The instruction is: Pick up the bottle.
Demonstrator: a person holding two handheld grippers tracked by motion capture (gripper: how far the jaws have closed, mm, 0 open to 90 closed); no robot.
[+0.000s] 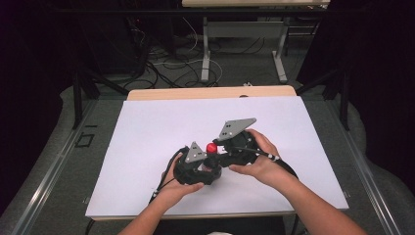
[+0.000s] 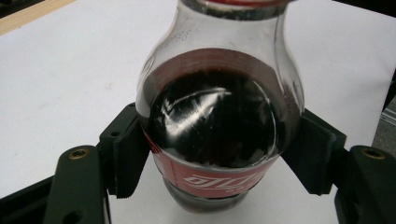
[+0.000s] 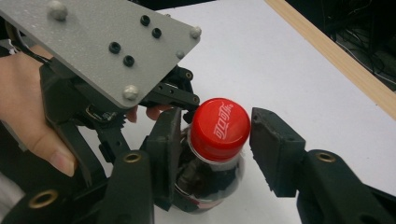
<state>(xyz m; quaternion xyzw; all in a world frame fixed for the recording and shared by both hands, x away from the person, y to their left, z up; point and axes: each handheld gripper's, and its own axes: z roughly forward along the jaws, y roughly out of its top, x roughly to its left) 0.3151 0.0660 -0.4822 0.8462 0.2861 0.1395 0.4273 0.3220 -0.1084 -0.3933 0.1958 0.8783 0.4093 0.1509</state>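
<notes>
A small cola bottle (image 2: 219,126) with dark drink, a red label and a red cap (image 3: 219,127) stands upright on the white sheet (image 1: 147,127). My left gripper (image 2: 220,156) is shut on the bottle's body, one black pad pressed on each side at label height. In the high view the cap (image 1: 211,148) shows between the two grippers at mid-table. My right gripper (image 3: 217,142) comes in from above and straddles the cap, jaws open, with a narrow gap on either side. The left gripper's grey plate (image 3: 102,46) sits just behind the bottle in the right gripper view.
The white sheet covers most of the table, and a wooden edge (image 1: 210,93) shows at the far side. Beyond it are table legs and cables (image 1: 195,63) on the floor. Metal rails (image 1: 54,161) run along both sides of the table.
</notes>
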